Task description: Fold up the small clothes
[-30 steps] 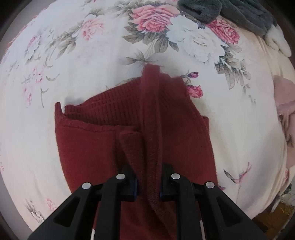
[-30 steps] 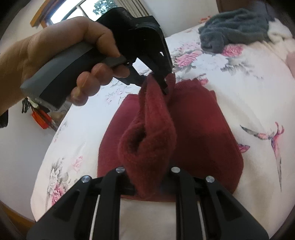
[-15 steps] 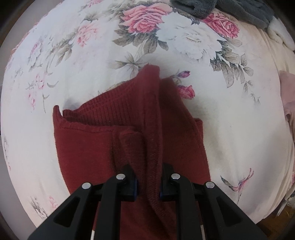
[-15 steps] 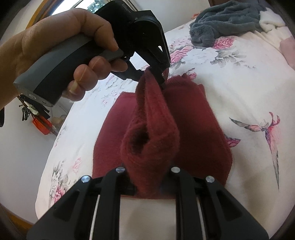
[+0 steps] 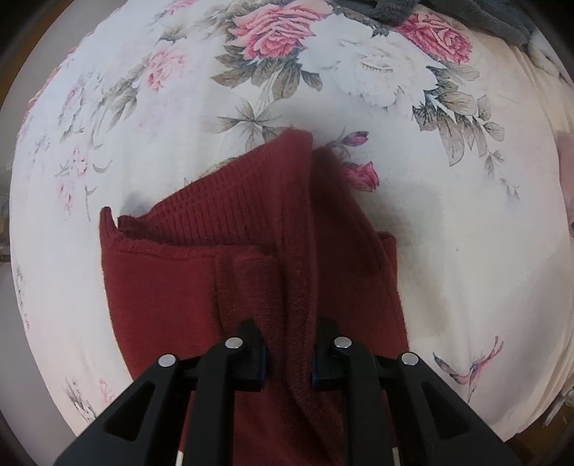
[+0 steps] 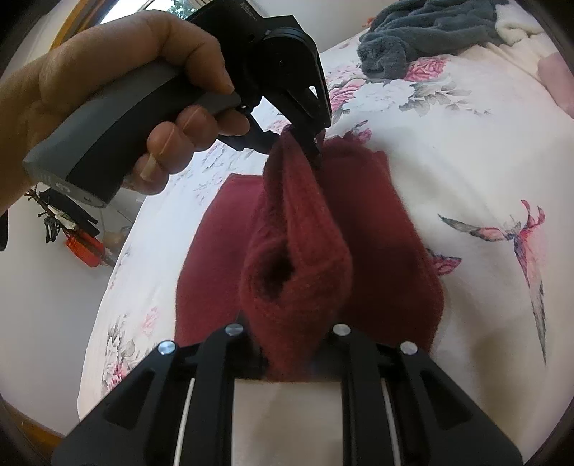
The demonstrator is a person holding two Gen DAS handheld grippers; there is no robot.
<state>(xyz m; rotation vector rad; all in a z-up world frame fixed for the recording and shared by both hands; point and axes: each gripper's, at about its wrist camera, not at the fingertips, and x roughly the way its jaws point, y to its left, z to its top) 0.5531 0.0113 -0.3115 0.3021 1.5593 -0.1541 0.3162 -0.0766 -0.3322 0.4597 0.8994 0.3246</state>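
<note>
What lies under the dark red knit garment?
The floral bedsheet shows around the red knit garment, whose lower layers rest on it. Both grippers pinch a lifted fold above those layers. Anything else beneath is covered.

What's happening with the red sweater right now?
Left hand-held gripper and right hand-held gripper both shut on red sweater. Edge lifted over bedsheet. Nothing in the way.

A bed [image 5: 466,229] under a cream sheet printed with pink and white roses, grey leaves and a few birds carries everything. A dark red knit [image 5: 161,294] lies spread across its middle, part of it lifted off the sheet. At the far end a grey fleece [image 6: 430,32] sits crumpled, a white fluffy piece [image 6: 513,25] touching it, and a pink cloth [image 6: 559,82] lies near them at the edge.
</note>
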